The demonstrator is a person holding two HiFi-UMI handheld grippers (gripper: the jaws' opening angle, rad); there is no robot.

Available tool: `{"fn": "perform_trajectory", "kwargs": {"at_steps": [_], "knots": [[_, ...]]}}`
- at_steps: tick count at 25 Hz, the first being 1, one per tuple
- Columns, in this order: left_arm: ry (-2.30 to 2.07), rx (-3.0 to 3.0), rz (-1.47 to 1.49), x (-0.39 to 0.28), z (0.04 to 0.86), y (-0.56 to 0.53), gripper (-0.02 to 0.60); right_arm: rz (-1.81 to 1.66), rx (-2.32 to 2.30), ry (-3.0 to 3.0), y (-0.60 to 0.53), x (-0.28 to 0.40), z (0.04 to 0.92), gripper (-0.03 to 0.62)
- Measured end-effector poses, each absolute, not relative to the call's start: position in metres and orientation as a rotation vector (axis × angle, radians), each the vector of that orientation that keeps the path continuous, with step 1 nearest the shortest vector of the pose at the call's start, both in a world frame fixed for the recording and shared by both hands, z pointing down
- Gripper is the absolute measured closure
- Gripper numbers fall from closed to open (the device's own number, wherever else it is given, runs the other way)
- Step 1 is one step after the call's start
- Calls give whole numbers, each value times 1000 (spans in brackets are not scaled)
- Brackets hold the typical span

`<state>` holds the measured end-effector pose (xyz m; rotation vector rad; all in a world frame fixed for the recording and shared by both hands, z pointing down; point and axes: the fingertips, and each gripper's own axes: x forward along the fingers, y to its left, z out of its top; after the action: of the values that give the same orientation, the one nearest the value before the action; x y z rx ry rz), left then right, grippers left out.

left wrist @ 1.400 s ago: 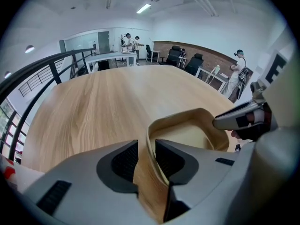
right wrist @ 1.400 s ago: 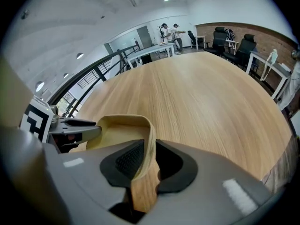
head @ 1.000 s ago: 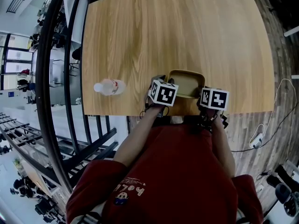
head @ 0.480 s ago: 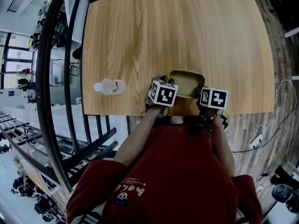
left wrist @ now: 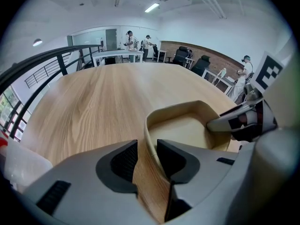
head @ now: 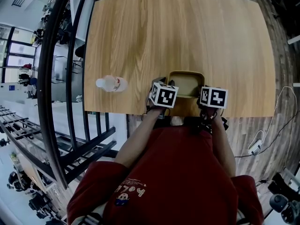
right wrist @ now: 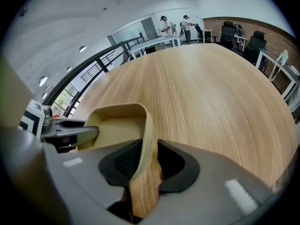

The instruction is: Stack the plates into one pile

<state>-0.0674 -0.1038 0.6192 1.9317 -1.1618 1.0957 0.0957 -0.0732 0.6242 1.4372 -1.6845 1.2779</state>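
R gripper [right wrist: 149,162] jaws just eased open, plate [right wrist: 117,130] rim loose btwn them; L gripper [left wrist: 146,157] likewise slack astride opp rim. I reckon plate's set down, letting go.

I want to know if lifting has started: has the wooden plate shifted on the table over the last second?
No. The wooden plate sits at the same spot by the table's near edge, as before.

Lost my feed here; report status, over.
Left gripper open, astride rim of wooden plate. Right gripper jaws have just been opening, opposite rim between them. Bottle lies left, apart from plate.
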Motion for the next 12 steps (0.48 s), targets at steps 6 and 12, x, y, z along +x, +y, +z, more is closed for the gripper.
{"fn": "perform_trajectory", "kwargs": {"at_steps": [6,12], "knots": [[-1212,1920,971,-73,600,-113,443,1262,1463,-1805,-93,100,591,482],[-1347,1965,860,-89,551,-134,443,1158,1532,-1945,-125,114,531,484]]}}
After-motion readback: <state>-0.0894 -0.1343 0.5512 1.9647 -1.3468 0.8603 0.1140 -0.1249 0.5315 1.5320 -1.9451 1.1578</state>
